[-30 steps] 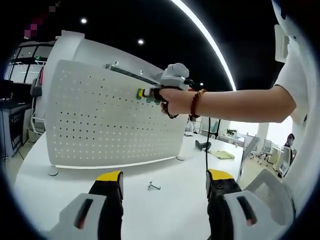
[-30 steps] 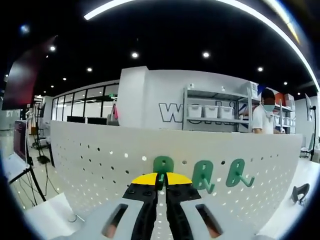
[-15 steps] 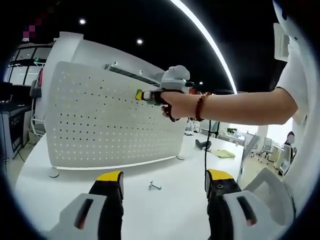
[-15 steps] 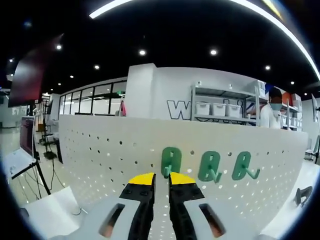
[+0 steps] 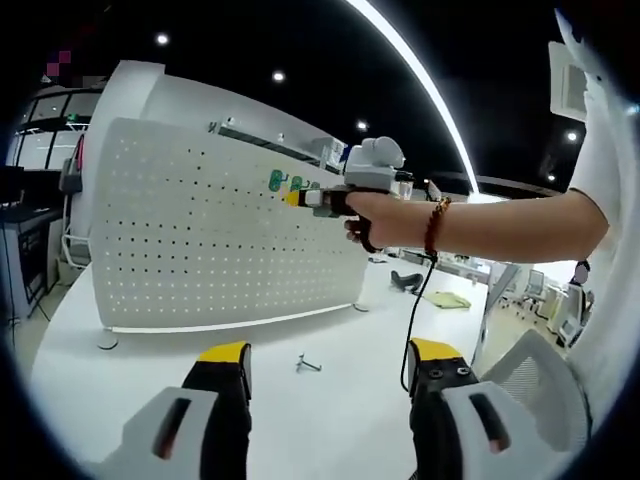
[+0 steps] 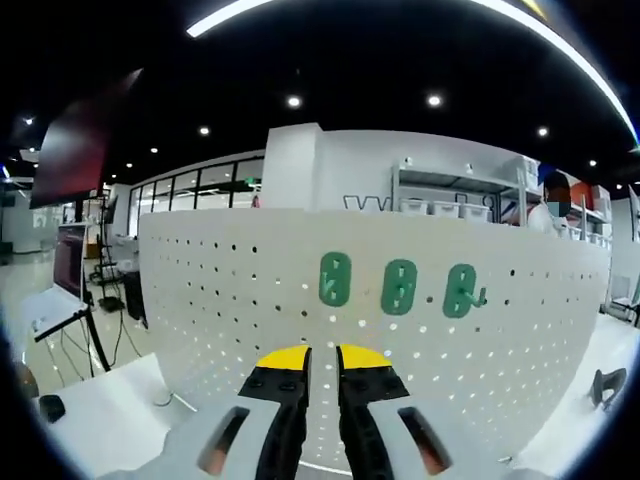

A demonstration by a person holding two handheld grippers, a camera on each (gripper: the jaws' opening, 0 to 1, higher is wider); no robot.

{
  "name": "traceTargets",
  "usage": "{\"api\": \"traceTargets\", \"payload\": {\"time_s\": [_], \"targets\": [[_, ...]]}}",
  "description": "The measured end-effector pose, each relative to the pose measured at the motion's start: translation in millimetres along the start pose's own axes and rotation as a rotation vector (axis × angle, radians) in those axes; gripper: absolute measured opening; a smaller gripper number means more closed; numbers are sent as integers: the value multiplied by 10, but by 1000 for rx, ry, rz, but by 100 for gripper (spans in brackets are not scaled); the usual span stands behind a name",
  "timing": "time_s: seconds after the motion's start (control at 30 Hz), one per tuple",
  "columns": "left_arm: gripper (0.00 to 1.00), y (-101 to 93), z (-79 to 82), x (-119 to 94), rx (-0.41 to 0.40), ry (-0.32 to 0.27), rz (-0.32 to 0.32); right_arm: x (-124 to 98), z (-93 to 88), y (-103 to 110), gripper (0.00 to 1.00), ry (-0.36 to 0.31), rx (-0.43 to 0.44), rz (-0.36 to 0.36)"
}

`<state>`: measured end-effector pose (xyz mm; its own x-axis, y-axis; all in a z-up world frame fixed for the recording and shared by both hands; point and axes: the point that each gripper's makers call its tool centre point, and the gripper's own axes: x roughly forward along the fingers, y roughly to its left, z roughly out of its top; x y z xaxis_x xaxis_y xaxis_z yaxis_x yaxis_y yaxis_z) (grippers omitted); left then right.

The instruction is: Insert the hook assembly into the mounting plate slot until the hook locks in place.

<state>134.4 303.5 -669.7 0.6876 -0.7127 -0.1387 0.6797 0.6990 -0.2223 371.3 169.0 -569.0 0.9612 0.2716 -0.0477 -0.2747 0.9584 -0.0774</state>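
Note:
The white pegboard mounting plate stands upright on the table. Three green hooks hang in a row on it; the leftmost hook sits flat against the holes. My right gripper hovers a short way back from the board below that hook, its yellow-tipped jaws slightly apart with nothing between them. In the left gripper view the right gripper, held by a hand, is off the board face just below the green hooks. My left gripper stands wide open low over the table. A small metal hook lies on the tabletop.
The white table runs in front of the board. A black object lies at the table's far right. A mesh chair stands beside my left gripper. Shelves with white bins are behind the board.
My right gripper has let go of the leftmost green hook and drawn back from the board; the hook stays on the plate. The left gripper has barely moved.

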Motion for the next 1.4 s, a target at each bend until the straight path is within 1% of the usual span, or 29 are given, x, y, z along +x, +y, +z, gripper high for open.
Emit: {"api": "traceTargets", "payload": {"time_s": [0.03,0.1,0.17,0.23,0.3,0.37,0.4,0.5,0.57,0.6,0.63,0.7,0.73,0.8,0.83,0.87,0.93,1.03,1.13,1.2,1.3,1.33,1.37,1.4], "targets": [[61,-4,7,3,1,-2,-2,-45,-28,22,9,5,-5,15],[63,-6,5,26,2,-5,-3,-119,-67,25,9,6,1,23],[62,-16,-31,54,4,12,-8,-195,-112,29,10,8,32,35],[61,-17,-63,81,1,34,-5,-256,-141,41,11,7,34,45],[59,-40,-50,97,-6,36,-10,-349,-208,66,11,17,45,62],[57,-69,-43,120,-6,42,-24,-385,-246,59,11,18,52,66],[58,-73,-47,139,3,49,-30,-430,-308,56,11,27,74,73],[59,-74,-66,189,24,69,-44,-500,-383,54,11,33,73,75],[60,-71,-67,221,44,78,-51,-567,-450,50,11,42,90,78],[60,-74,-65,234,49,81,-56,-606,-494,44,11,55,92,73],[60,-70,-63,247,57,83,-58,-643,-526,39,11,59,83,76],[60,-50,-61,279,62,89,-60,-693,-558,34,13,61,110,78],[60,-49,-69,292,62,97,-64,-716,-568,36,13,60,108,83],[62,-39,-107,330,53,126,-68,-778,-599,35,14,64,111,84],[62,-40,-111,346,63,127,-71,-813,-615,49,15,63,113,92],[62,-38,-118,366,89,124,-74,-833,-624,59,16,62,112,98],[62,-31,-133,402,84,132,-77,-888,-659,69,16,68,116,102],[63,-14,-167,453,104,148,-76,-950,-705,104,20,69,118,125],[63,3,-180,491,113,159,-79,-1010,-751,83,21,74,131,124],[63,21,-181,509,116,161,-75,-1040,-787,72,24,80,128,125],[62,45,-198,548,123,170,-68,-1101,-851,53,25,88,144,127],[63,60,-219,558,123,183,-60,-1129,-894,61,25,95,146,131],[63,70,-262,567,123,213,-57,-1150,-927,71,26,103,143,138],[63,67,-264,582,131,212,-58,-1182,-976,78,27,114,144,141]]}}
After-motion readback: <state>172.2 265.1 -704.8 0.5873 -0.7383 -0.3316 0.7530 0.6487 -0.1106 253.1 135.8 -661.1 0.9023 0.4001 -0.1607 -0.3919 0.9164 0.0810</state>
